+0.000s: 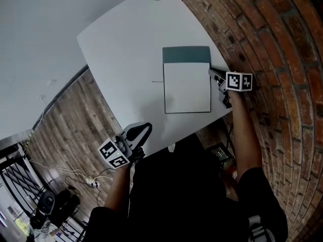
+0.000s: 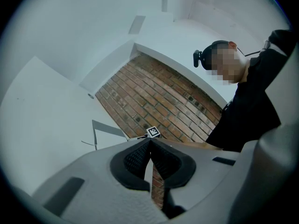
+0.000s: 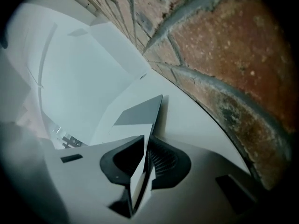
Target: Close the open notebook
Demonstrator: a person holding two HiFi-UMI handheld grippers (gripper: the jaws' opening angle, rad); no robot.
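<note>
Desk (image 1: 126, 49): white, set against brick (image 1: 272, 44) along its right edge, with wood floor (image 1: 75, 120) off its left edge.

Notebook (image 1: 187, 87): lay by the desk's near right corner, its right side close to the right edge. The long axis ran from the near edge away toward the far one, slightly skewed to the desk's sides. Showed a plain white face with a dark teal band across the far end and thin dark borders. A thin dark line (image 1: 157, 81) stuck out from its left side; could not tell what it was. In the right gripper view the dark part (image 3: 140, 111) lay just ahead of the jaws.

Right gripper (image 1: 212, 72): at the notebook's right side, near the far corner, angled down. Jaws (image 3: 147, 143) nearly together, clamped on a thin white leaf (image 3: 139, 171) of the notebook, which ran edge-on between the pads.

Left gripper (image 1: 147, 127): at the desk's near edge, well apart from the notebook and pointing level. Jaws (image 2: 150, 146) clenched with the tips meeting; nothing between them, only brick showing through the gap lower down.
</note>
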